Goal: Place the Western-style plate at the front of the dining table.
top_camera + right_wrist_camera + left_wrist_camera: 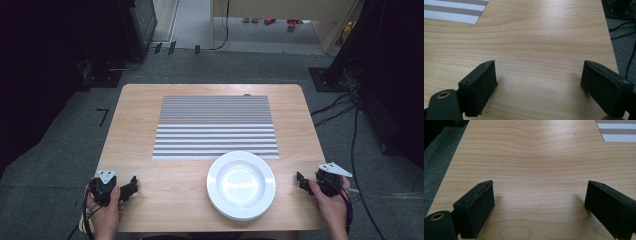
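Observation:
A white round plate (241, 185) rests on the wooden table (175, 200) near its front edge, just overlapping the striped grey-and-white placemat (216, 126). My left gripper (131, 188) is held at the table's front left corner, well left of the plate. Its jaws stand wide apart over bare wood in the left gripper view (539, 202), nothing between them. My right gripper (301, 181) sits at the front right edge, to the right of the plate. In the right gripper view (539, 82) its jaws are also open and empty over bare wood.
A corner of the placemat (617, 131) lies far ahead in the left gripper view, and another corner of the placemat (456, 11) in the right gripper view. Grey carpet with cables (350, 115) surrounds the table. Dark equipment stands at both sides.

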A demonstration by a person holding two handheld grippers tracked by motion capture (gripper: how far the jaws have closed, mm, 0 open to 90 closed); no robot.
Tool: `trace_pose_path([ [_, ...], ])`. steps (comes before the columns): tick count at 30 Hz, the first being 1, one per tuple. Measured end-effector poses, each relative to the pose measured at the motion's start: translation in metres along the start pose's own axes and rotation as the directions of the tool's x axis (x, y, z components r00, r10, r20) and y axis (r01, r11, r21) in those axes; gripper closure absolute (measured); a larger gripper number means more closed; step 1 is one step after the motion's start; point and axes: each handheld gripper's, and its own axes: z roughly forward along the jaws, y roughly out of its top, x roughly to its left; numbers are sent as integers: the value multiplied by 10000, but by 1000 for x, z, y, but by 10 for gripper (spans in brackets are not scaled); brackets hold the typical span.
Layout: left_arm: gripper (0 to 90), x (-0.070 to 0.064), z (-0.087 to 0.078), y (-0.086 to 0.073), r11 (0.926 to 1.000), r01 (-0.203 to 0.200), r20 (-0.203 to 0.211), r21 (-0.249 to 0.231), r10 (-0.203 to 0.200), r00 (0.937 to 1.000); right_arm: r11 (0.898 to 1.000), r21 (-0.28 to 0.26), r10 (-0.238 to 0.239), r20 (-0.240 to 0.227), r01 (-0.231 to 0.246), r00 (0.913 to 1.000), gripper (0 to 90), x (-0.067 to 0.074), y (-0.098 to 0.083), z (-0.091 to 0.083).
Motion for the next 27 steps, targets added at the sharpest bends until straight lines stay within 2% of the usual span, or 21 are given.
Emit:
trace_pose_path([
  [4,88,-3,-2,1,9997,-140,118,197,138,9998,10000,2,64,62,-64,10000,131,1,0,0],
  [7,88,-10,-5,3,9999,-160,402,-35,161,9991,9997,-46,259,140,-259,9996,138,1,0,0],
  [12,88,-19,-6,5,9994,-303,467,-194,312,9984,9988,-125,478,79,-477,9988,144,-2,0,-1],
  [16,88,-23,-8,6,9993,-255,623,-282,272,9977,9967,-160,803,79,-802,9967,147,-6,0,-3],
  [19,88,-30,-12,9,9991,-31,1002,-421,73,9949,9942,-272,1038,-21,-1038,9946,147,-5,0,-7],
  [27,88,-47,-15,11,9981,-243,1401,-562,319,9896,9942,-545,925,-75,-928,9957,146,2,4,-14],
])
